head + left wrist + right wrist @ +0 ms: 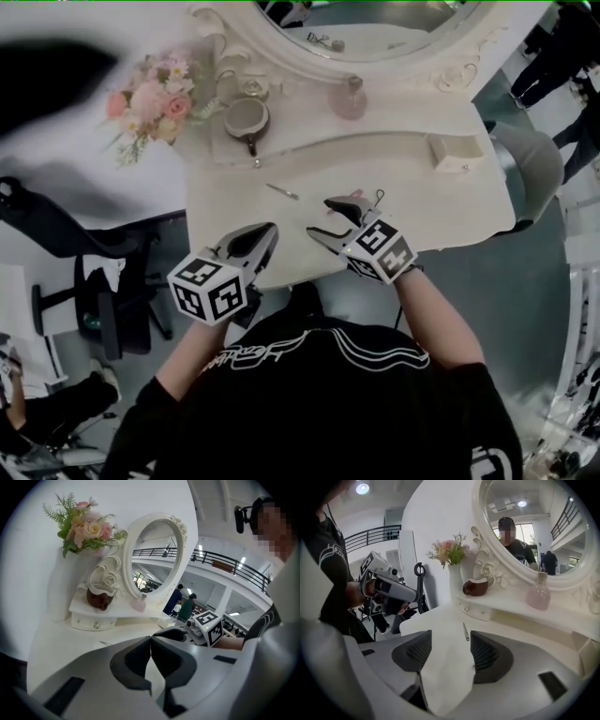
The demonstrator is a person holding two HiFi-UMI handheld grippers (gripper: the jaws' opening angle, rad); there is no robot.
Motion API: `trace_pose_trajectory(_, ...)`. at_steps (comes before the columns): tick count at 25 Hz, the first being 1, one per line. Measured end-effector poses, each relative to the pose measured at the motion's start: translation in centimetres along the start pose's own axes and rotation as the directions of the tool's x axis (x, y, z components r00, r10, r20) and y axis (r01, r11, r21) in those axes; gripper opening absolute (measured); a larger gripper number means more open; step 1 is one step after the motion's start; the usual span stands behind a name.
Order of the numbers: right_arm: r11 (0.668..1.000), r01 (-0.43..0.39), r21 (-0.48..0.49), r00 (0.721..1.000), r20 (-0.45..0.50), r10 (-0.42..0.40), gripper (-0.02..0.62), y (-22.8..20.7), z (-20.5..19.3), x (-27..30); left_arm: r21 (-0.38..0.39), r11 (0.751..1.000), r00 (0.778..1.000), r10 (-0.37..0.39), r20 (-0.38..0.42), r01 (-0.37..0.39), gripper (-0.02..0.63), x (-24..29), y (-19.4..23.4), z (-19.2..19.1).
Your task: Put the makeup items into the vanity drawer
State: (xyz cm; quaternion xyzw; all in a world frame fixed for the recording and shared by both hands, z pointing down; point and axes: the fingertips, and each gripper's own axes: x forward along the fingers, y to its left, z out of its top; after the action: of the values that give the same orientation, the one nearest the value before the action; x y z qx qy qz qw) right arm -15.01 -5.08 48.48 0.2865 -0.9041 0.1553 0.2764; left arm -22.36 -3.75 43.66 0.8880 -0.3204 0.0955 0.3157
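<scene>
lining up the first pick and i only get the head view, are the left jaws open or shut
observer: Shut. The left gripper view shows the left gripper with its jaws together and nothing between them.
operator: and the right one
observer: Open and empty. The right gripper has its jaws apart, and the thin stick lies on the table just ahead of them, untouched.
operator: cant see the drawer front from above
observer: The small drawer shows two knobs on its front and looks shut.
</scene>
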Motion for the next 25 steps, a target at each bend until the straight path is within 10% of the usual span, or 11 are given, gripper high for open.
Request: trace_pose_trajectory(25, 0.996, -0.038, -0.080, 0.936, -0.351, 0.008, 0.176, -4.9, -3.5, 13.2, -0.151, 0.981, 0.992, 0.123, -0.026, -0.125, 0.023, 0.4, 10.8, 0.1)
